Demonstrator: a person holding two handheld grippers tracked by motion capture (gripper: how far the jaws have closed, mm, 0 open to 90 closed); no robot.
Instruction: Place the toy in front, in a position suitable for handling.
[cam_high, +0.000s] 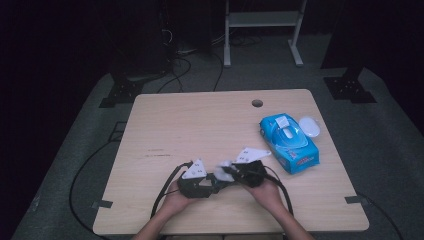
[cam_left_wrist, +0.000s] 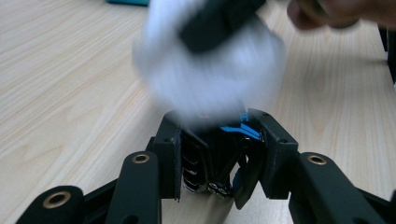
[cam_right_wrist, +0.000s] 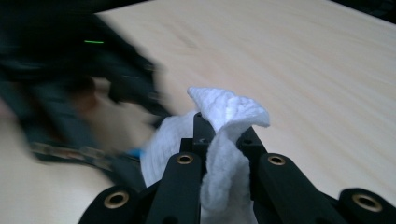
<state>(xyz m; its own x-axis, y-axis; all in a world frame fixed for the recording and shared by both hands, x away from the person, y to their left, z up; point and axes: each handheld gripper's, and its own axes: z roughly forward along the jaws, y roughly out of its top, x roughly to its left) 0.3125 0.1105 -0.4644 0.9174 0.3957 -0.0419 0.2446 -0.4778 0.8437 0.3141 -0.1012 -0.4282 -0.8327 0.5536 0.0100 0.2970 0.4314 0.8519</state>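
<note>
My left gripper (cam_left_wrist: 217, 135) is shut on a small black object (cam_left_wrist: 219, 158) with ribbed sides and a blue stripe, held low over the table. My right gripper (cam_right_wrist: 223, 135) is shut on a crumpled white wipe (cam_right_wrist: 229, 109). In the left gripper view the wipe (cam_left_wrist: 210, 79) is a blurred white mass right above the black object, touching its top, with the right gripper (cam_left_wrist: 212, 21) behind it. In the high view both grippers meet tip to tip near the table's front edge, the left gripper (cam_high: 215, 181) beside the right gripper (cam_high: 228, 173), the wipe (cam_high: 223, 169) between them.
A blue pack of wet wipes (cam_high: 289, 142) lies at the right of the wooden table (cam_high: 200, 120), with a white oval piece (cam_high: 309, 126) beside it. A cable hole (cam_high: 257, 103) sits near the far edge. Cables trail off the front edge.
</note>
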